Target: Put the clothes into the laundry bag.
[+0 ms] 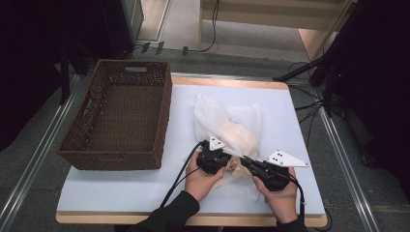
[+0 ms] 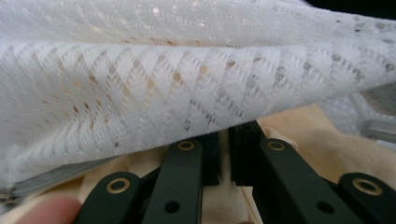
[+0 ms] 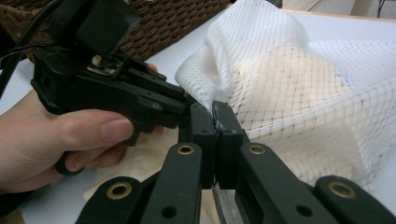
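While both hands worked low and right of centre in the high view, a white mesh bag (image 1: 227,126) lay on the pale table top (image 1: 121,186), its body running up toward the middle of the frame and its near end gathered between the two grippers. Cream cloth (image 1: 235,166) showed through the netting and spilled out at that near end.

The right gripper (image 3: 217,122) rose from the bottom centre of its own view with its jaws pressed together on the edge of the mesh, a strip of netted hem pinched between the pads. At the left of that view the left gripper (image 3: 184,108) came in level, held in a hand (image 3: 56,140), its tip right beside the right one at the same edge.

From the left gripper view, the jaws stood nearly together at lower centre, a narrow slit between the pads, cream cloth behind and under them and the mesh draped across the upper frame. Whether they had actually caught cloth or netting I could not tell.

A brown wicker basket (image 1: 77,145) sat at the left of the high view, just beside the bag but apart from it.
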Available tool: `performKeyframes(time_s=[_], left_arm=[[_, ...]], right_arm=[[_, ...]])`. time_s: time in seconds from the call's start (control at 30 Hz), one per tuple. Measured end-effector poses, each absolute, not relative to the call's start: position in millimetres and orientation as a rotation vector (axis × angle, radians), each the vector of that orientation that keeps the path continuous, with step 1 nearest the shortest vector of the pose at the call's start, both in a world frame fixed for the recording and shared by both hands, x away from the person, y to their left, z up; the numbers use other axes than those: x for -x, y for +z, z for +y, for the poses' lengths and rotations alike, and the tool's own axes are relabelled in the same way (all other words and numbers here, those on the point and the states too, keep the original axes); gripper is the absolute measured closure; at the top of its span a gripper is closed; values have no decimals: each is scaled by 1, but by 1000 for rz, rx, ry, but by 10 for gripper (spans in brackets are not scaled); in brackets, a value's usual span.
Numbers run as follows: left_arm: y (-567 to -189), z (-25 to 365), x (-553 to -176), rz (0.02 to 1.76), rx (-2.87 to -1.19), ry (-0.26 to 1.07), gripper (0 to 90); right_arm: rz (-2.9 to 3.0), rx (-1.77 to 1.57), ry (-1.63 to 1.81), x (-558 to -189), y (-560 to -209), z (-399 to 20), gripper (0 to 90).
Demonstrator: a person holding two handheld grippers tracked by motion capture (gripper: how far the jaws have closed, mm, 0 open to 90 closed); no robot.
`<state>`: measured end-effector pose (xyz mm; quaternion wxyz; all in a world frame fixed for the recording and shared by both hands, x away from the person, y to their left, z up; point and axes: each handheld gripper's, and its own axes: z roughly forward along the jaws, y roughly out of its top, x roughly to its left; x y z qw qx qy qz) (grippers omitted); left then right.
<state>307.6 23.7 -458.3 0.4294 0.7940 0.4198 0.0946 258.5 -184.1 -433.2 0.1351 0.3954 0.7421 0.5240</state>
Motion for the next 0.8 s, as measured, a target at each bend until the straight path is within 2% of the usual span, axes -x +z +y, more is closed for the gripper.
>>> performKeyframes(time_s=[0.07, 0.13, 0.27, 0.4, 0.5, 0.63, 0.7, 0.8], left_arm=[[-453, 24, -304, 1031, -1996, 217, 752], [-446, 25, -297, 991, -2020, 218, 622], [-435, 38, -280, 946, -2061, 267, 483], [-438, 55, -271, 1009, -2108, 383, 376], [-448, 61, -275, 1057, -2141, 351, 336], [-456, 49, -279, 1050, -2186, 355, 343], [-457, 44, -282, 1064, -2191, 368, 440], [-453, 36, -285, 1074, -2171, 340, 636]], right_arm=[[2152, -1147, 1512, -259, -434, -184, 893], [2152, -1146, 1509, -259, -435, -184, 893], [2150, -1154, 1504, -260, -436, -185, 893], [2147, -1163, 1506, -261, -437, -186, 893], [2149, -1163, 1503, -262, -437, -185, 893], [2155, -1154, 1500, -261, -438, -182, 893], [2159, -1150, 1499, -260, -438, -180, 893], [2170, -1144, 1503, -260, -438, -178, 893]])
